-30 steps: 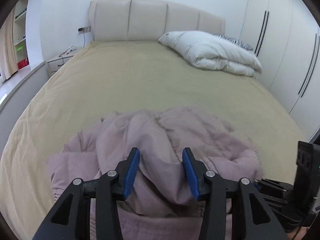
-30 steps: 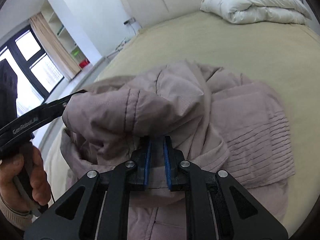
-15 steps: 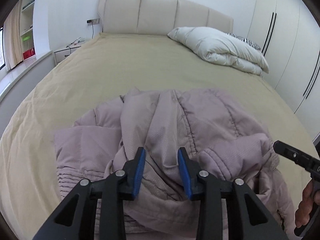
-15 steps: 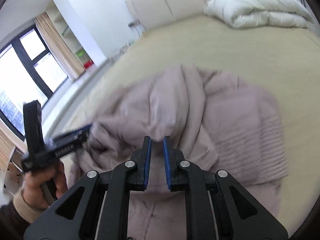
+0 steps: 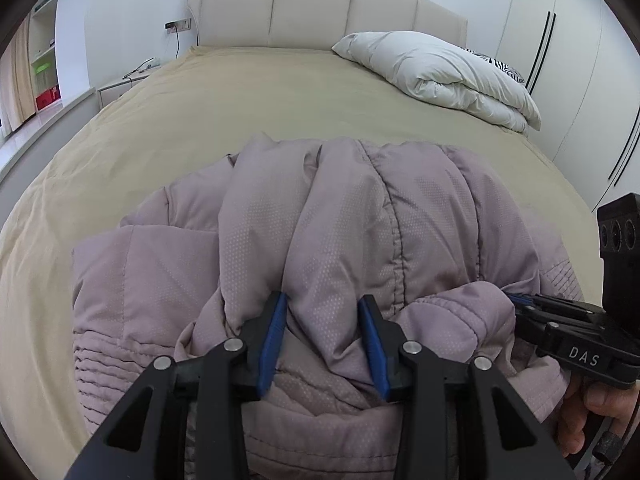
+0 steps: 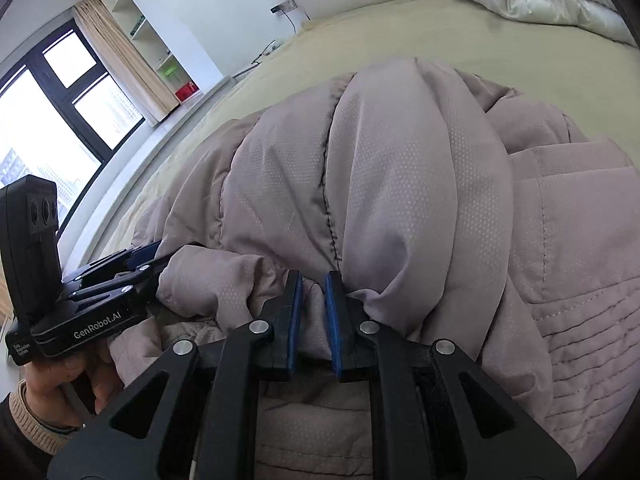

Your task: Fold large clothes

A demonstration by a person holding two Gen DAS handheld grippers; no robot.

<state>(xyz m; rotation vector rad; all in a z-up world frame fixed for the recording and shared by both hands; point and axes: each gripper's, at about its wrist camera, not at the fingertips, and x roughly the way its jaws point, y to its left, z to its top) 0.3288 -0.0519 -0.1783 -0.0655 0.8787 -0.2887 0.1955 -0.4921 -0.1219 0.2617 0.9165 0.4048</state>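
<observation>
A mauve quilted puffer jacket (image 5: 360,232) lies bunched on the tan bed (image 5: 240,96); it also fills the right wrist view (image 6: 400,168). My left gripper (image 5: 325,304) has a thick fold of the jacket between its blue pads, the jaws still a hand's width apart. My right gripper (image 6: 313,280) is shut on a pinch of the jacket's near edge. The right gripper shows at the right of the left wrist view (image 5: 516,300), its tips buried in fabric. The left gripper shows at the left of the right wrist view (image 6: 148,252).
A folded white duvet (image 5: 440,76) lies at the bed's far right, by the padded headboard (image 5: 320,8). White wardrobes (image 5: 568,80) stand on the right. A window (image 6: 52,120), curtains and shelves are on the left, with a nightstand (image 5: 116,88) beside the bed.
Both grippers have pushed forward with the jacket, which now bulges up larger and closer. The left jaws have narrowed around a fold. The right gripper stays shut.
</observation>
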